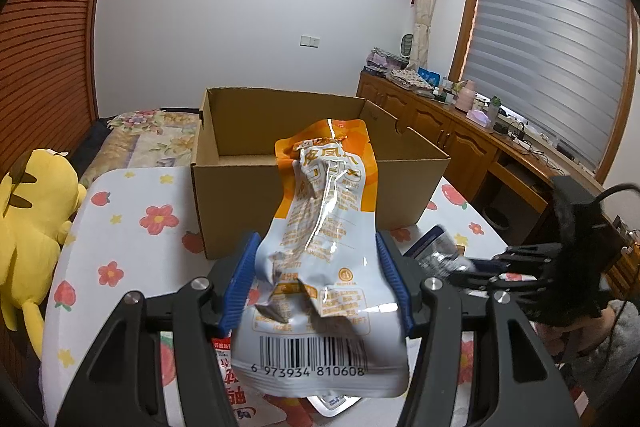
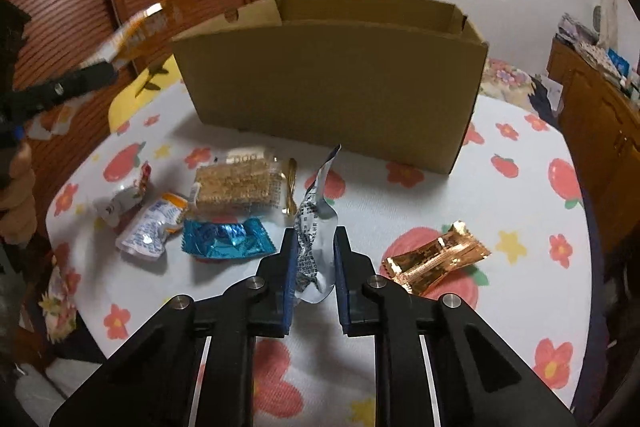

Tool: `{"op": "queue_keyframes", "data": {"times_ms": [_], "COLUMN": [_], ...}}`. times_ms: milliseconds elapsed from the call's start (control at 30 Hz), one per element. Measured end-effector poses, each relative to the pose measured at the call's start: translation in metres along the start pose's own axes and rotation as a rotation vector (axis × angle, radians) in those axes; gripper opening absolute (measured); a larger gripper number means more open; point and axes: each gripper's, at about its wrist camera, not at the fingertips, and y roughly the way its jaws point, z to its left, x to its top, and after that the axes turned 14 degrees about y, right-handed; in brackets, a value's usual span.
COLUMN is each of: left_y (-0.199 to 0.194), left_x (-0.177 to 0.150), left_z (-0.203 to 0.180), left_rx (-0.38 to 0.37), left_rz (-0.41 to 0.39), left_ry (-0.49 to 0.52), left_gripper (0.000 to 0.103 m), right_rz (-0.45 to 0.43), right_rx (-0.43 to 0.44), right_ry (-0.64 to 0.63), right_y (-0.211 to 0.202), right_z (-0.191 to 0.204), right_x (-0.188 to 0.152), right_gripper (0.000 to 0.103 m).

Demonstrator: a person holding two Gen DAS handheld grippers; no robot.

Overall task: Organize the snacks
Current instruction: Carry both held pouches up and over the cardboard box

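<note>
Snacks are split between the two grippers and the bench. An orange-and-white pouch sits in the left gripper, its blue pads pressing on both sides of the lower body; the pouch's long axis runs away from the camera, orange top end raised toward the open cardboard box and barcode end nearest the lens. This gripper hangs in front of the box's near wall, pointing somewhat downward (the right-wrist view shows it at the far left, pouch tip slanting up toward the box).

The right gripper has its jaws pinched narrowly on a silver printed wrapper, which stands nearly upright, its long axis pointing up and away toward the box, its twisted tip leaning slightly right. This gripper tilts steeply down over the flowered cloth.

On the bench to the left lie a blue foil packet, a clear-wrapped cracker bar, a small white-and-orange sachet and a crumpled white wrapper. A gold foil packet lies to the right, long axis slanting up-right.
</note>
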Motion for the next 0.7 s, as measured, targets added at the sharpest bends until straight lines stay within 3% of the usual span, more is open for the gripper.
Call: {"op": "queue_keyframes", "data": {"times_ms": [367, 700], "left_y": [0.007, 0.053], "left_x": [0.037, 0.072], "left_z": [0.005, 0.034], "left_rx": [0.040, 0.083], "left_rz": [-0.048, -0.020], "left_ry": [0.041, 0.029], "left_gripper": [0.058, 0.058], "right_rz": [-0.177, -0.266], "right_rx": [-0.015, -0.046], "right_ry": [-0.045, -0.024], "right_y": [-0.056, -0.045], "right_z": [0.010, 0.014], "right_x": [0.057, 0.124], "right_gripper": [0.014, 0.014]}}
